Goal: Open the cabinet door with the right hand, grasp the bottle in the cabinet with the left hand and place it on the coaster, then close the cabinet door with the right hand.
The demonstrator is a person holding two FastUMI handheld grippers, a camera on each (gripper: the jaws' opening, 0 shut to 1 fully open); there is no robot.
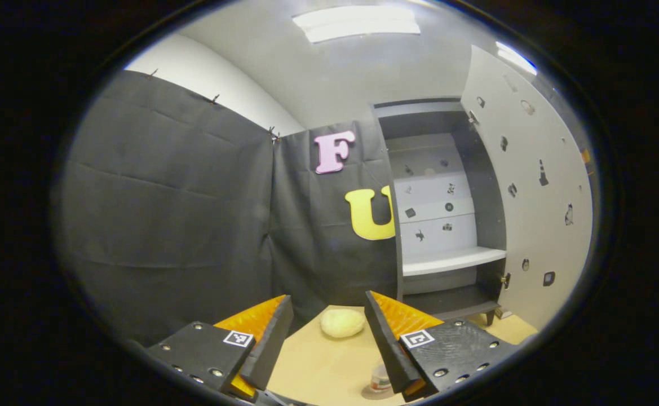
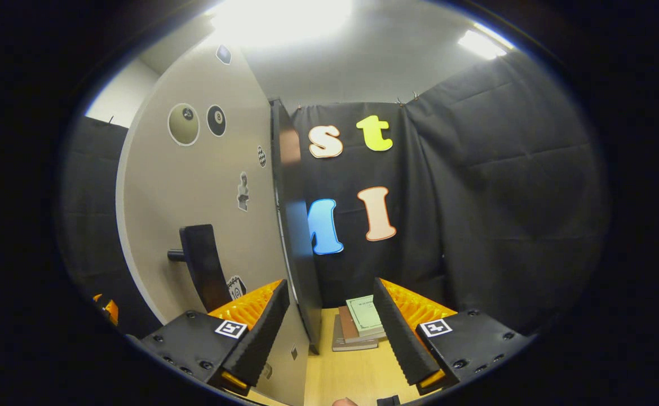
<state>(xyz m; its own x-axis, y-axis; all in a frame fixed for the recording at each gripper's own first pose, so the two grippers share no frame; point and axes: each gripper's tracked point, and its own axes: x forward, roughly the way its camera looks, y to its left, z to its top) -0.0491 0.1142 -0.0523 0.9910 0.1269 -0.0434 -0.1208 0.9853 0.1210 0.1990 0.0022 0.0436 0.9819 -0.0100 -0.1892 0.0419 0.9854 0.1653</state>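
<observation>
1. While the cabinet (image 1: 447, 208) stands at centre right of the left gripper view with its door (image 1: 532, 186) swung wide, the left gripper (image 1: 329, 338) is spread and holds nothing.
2. The bottle (image 1: 381, 380) sits on the coaster (image 1: 375, 393) at the bottom edge, beside its right finger.
3. In the right gripper view, the right gripper (image 2: 329, 332) is spread, empty, with the door's handle (image 2: 202, 265) to the left of its fingers.
</observation>
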